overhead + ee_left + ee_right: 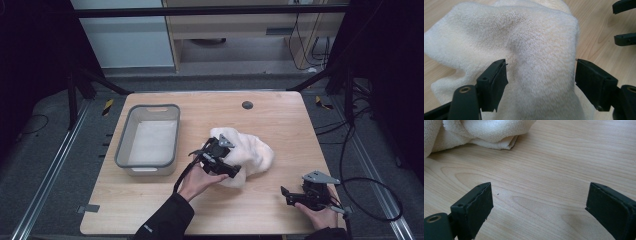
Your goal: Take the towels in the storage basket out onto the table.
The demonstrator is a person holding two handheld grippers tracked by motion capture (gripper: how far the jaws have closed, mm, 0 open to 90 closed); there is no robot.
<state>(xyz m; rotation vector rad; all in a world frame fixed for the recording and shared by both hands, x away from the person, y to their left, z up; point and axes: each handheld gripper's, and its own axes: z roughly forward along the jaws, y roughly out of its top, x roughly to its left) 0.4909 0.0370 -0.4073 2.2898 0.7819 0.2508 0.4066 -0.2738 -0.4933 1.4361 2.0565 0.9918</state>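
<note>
Centrally in the high view, the towel [250,152] lies bunched on the table [270,120] — its fold sits between the left gripper [540,75]'s parted jaws. Lower right, the right gripper [539,202] gapes over bare wood — no writing legible.

One cream towel [250,152] and one grey bin [148,139] sit on one wooden table [280,120]. Two handheld grippers appear, left [227,167] and right [286,196]. One small dark disc [247,105], possibly a hole.

Cream terry towel [250,152], crumpled in a soft heap, mid-table, seemingly loosely folded
</note>
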